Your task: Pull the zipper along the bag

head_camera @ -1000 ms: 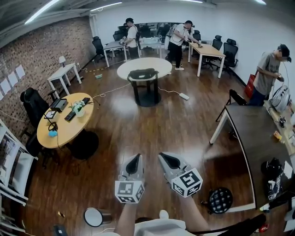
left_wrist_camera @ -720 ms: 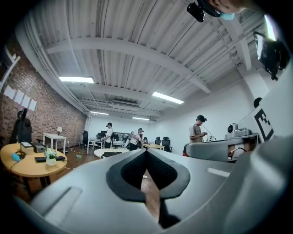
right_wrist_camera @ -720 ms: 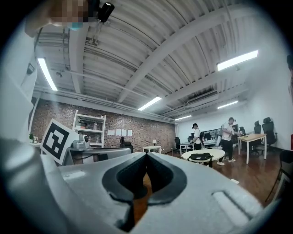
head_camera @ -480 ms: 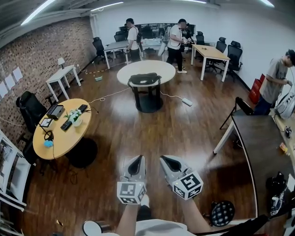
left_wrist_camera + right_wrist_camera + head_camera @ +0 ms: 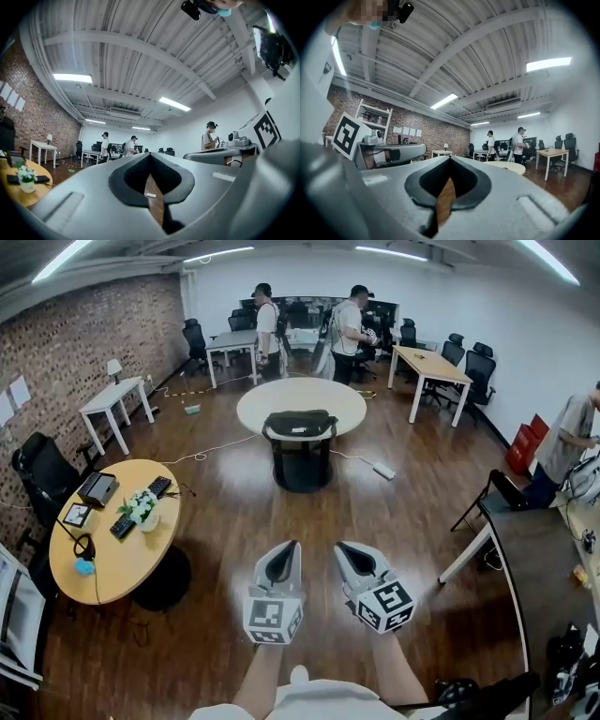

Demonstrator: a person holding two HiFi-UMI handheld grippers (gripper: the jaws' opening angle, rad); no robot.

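Note:
A black bag (image 5: 300,423) lies on the round white table (image 5: 251,401) across the room, far ahead of both grippers. In the head view my left gripper (image 5: 284,551) and right gripper (image 5: 348,552) are held side by side over the wooden floor, pointing toward that table. Both are shut with nothing between their jaws. The left gripper view shows my left gripper (image 5: 150,157) with its tips together, aimed across the room. My right gripper (image 5: 450,161) looks the same in its own view, with the pale table top (image 5: 506,167) beyond it. The bag's zipper is too far off to make out.
A round wooden table (image 5: 103,563) with a plant and a keyboard stands at the left. A dark table (image 5: 530,559) is at the right. A power strip (image 5: 384,471) and its cable lie on the floor by the white table. Two people (image 5: 349,329) stand behind it.
The view has moved forward, so the white table with the bag is nearer and more centred. Both grippers have stayed shut and side by side.

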